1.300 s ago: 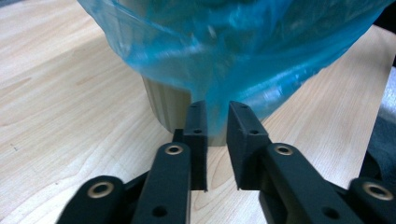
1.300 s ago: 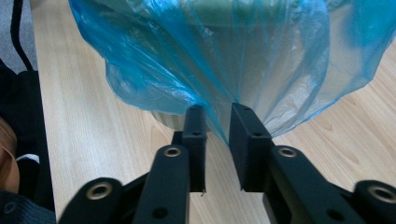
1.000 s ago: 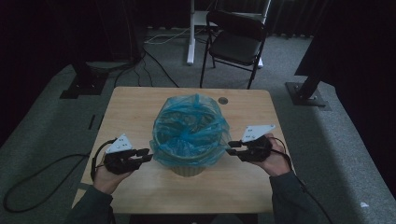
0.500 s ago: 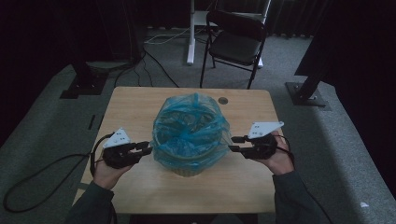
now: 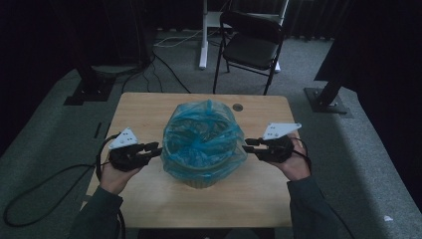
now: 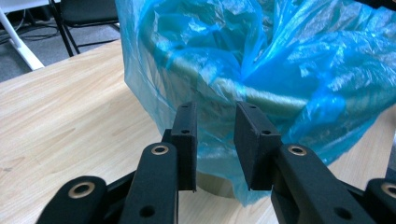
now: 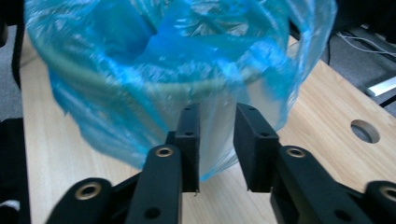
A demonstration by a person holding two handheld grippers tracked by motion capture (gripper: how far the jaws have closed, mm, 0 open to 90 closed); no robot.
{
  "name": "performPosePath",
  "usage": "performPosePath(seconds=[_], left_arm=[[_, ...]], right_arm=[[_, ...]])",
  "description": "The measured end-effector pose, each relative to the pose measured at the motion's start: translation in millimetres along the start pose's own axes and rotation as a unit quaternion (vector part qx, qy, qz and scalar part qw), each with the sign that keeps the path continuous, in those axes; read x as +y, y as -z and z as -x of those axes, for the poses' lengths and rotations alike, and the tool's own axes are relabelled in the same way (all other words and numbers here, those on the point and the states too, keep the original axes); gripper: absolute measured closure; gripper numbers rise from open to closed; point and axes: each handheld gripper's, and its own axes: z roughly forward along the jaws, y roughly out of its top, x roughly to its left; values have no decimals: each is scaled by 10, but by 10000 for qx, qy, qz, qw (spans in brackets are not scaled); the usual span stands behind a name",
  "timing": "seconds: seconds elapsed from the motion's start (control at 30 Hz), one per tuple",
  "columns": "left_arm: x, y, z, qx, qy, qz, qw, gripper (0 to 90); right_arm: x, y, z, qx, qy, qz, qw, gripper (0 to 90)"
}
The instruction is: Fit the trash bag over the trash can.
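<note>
High view: a round pale bin lined with a crinkled blue plastic bag [image 5: 203,142] stands at the middle of the light wooden table [image 5: 149,107], with bare tabletop on every side out to the edges. The left gripper [image 5: 152,149] sits just beside the bag's left flank, the right gripper [image 5: 250,145] just beside its right flank. In each gripper view the jaws stand partly open with nothing between them, the bag film close ahead; the right gripper view is blurred, so contact there is uncertain. A black folding chair [image 5: 251,47] stands beyond the far edge.
</note>
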Motion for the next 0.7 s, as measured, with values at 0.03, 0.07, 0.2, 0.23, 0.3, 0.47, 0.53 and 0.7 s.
performPosePath(seconds=[0.03,0.07,0.2,0.23,0.3,0.47,0.53,0.7], left_arm=[[12,-6,-5,3,15,15,10000,709],[27,-11,-12,6,10,16,10000,717],[91,-53,-41,-3,-10,21,10000,759],[91,-53,-41,-3,-10,21,10000,760],[142,-93,-75,33,21,36,10000,765],[218,-130,-136,127,87,73,9999,760],[254,-148,-153,174,66,65,9998,758],[367,-209,-228,282,66,70,9996,750]], right_arm=[[10,-5,9,-22,-28,17,10000,750],[21,-12,21,-47,-33,36,10000,764],[71,-51,58,-136,-68,73,9999,789],[71,-51,58,-136,-68,73,9999,789],[109,-84,89,-197,-75,80,9997,789],[158,-125,139,-311,-151,146,9993,789],[174,-131,159,-359,-175,175,9990,789],[229,-156,225,-477,-253,241,9982,789]])
